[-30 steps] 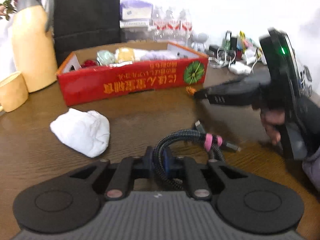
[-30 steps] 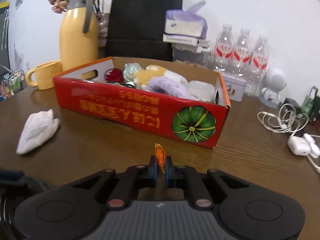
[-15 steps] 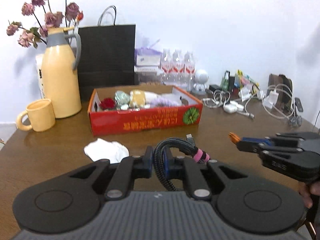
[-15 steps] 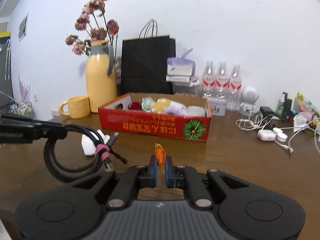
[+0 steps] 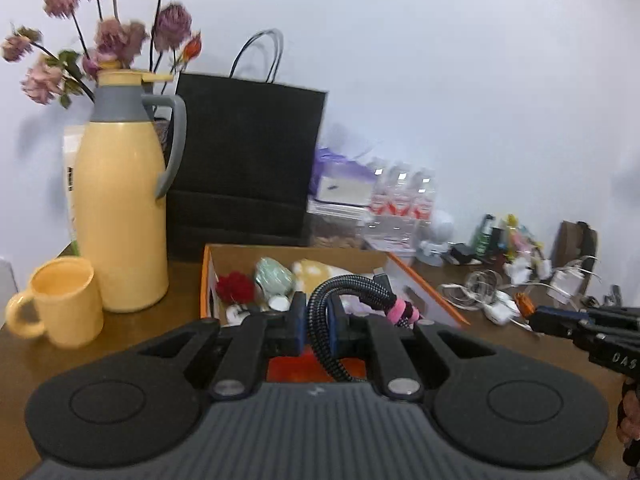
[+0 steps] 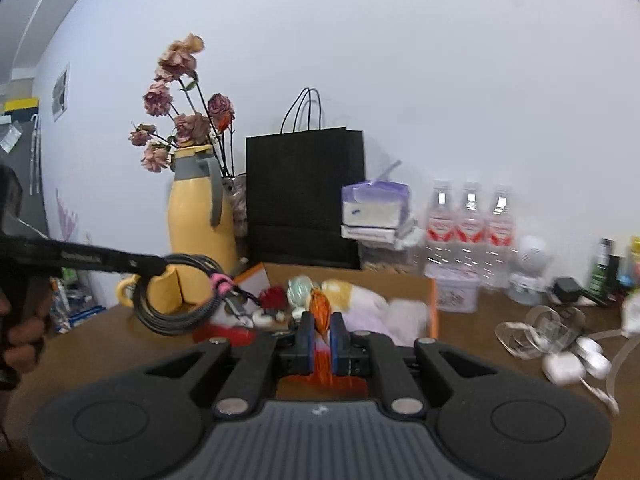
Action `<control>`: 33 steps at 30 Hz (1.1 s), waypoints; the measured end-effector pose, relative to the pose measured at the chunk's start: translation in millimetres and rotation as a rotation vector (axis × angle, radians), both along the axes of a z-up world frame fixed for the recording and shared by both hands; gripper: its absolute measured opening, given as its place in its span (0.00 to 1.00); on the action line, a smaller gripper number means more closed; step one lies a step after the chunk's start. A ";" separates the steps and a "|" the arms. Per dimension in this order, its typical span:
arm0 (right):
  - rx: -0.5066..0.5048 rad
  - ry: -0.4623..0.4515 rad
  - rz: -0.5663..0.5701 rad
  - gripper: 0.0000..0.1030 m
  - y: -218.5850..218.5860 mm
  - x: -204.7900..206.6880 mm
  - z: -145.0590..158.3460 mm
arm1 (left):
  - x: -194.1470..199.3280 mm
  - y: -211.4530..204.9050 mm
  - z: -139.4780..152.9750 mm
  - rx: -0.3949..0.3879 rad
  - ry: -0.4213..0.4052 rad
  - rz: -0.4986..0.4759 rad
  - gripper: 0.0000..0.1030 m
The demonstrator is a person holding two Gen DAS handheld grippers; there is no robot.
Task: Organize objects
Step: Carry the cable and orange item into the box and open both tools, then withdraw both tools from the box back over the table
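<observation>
My left gripper (image 5: 317, 320) is shut on a coiled black braided cable (image 5: 352, 286) with a pink band and holds it in the air over the near wall of the red cardboard box (image 5: 208, 276). The cable also shows in the right wrist view (image 6: 176, 300), hanging from the left gripper (image 6: 158, 266). My right gripper (image 6: 320, 334) is shut on a small orange object (image 6: 320, 308), raised in front of the box (image 6: 432, 300). It shows at the right in the left wrist view (image 5: 528, 312). The box holds a red flower (image 5: 236, 286), a pale green item (image 5: 274, 276) and soft things.
A yellow jug with dried flowers (image 5: 120, 216) and a yellow mug (image 5: 64, 308) stand left of the box. A black paper bag (image 5: 244, 168), tissues and water bottles (image 6: 468, 224) stand behind it. Cables, earbud cases (image 6: 564, 366) and small items lie at the right on the wooden table (image 6: 480, 320).
Both grippers have risen and moved forward to the box, each with its object still held. The white cloth on the table has dropped out of view.
</observation>
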State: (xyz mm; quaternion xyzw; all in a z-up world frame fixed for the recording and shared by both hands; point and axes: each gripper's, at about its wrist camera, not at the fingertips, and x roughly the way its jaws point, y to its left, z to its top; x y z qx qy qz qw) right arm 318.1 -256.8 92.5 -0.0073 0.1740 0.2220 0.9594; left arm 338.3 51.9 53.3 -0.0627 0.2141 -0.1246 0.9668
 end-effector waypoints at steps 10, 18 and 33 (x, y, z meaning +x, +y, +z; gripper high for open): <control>-0.056 0.254 0.023 0.07 75.5 194.0 -47.2 | 159.3 9.0 -80.4 -0.001 0.240 -0.026 0.10; 0.025 0.323 -0.050 0.22 85.0 220.4 -86.5 | 155.1 14.6 -65.6 0.080 0.150 0.022 0.53; 0.021 0.146 -0.006 0.59 29.4 43.3 3.7 | -27.4 -29.7 2.6 0.174 -0.052 -0.098 0.94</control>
